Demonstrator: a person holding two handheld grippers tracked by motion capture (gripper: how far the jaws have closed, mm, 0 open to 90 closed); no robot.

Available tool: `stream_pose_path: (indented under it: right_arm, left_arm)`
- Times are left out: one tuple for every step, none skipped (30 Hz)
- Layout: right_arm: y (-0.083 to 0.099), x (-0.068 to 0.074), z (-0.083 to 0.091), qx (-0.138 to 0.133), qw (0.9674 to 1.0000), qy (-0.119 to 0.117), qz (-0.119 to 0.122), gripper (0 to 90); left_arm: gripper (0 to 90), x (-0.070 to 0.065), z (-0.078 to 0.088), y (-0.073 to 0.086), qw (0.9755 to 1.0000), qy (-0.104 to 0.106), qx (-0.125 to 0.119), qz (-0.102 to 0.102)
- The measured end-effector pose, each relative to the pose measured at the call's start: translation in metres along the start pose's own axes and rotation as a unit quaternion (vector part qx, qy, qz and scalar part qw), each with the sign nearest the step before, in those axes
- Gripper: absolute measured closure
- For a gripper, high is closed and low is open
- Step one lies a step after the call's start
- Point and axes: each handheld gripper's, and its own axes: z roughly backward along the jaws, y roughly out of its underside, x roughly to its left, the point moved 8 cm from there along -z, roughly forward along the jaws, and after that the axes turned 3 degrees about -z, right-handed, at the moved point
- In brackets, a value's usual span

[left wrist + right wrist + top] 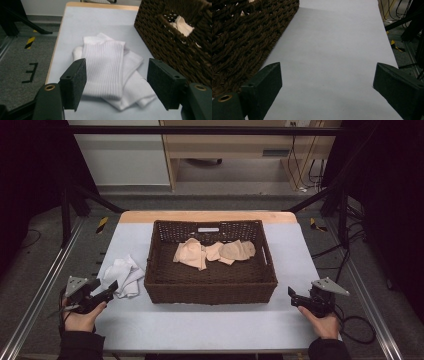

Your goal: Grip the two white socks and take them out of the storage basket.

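Left hand-held gripper (111, 289) low over the counter (200, 325) at its left edge, jaws spread wide, nothing pinched, pads clear of the cloth. Just ahead of it, white socks (107, 72) in a loose folded pile, flat on the counter; top sock's long axis running away from the gripper, ribbed cuff at the far end, in the left gripper view. Pile just beside the left wall of the dark wicker basket (210, 290). Inside the basket, toward its back, beige socks (212, 252) in a crumpled heap. Right hand-held gripper (294, 296) near the basket's front right corner, jaws spread, bare counter between them.
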Motion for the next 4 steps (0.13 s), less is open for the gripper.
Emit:
stream_pose_path:
  right_arm:
    - [-0.0001,-0.0001,0.0003,0.000,1.0000,0.000,-0.001,8.7]
    - [-0.0001,-0.0001,0.0003,0.000,1.0000,0.000,-0.001,8.7]
    - [-0.0003,-0.0006,0.0011,-0.001,1.0000,0.002,-0.001,8.7]
    - [-0.0005,-0.0007,0.0012,-0.002,1.0000,0.002,-0.001,8.7]
  left_arm:
    - [31.6,0.0004,0.0014,0.0035,1.0000,-0.001,0.003,0.002]
    - [31.0,0.0004,0.0014,0.0035,1.0000,-0.001,0.003,0.002]
    - [30.6,0.0008,0.0024,0.0094,0.9999,-0.001,0.010,0.000]
    - [30.4,0.0008,0.0024,0.0094,0.9999,-0.001,0.010,0.000]
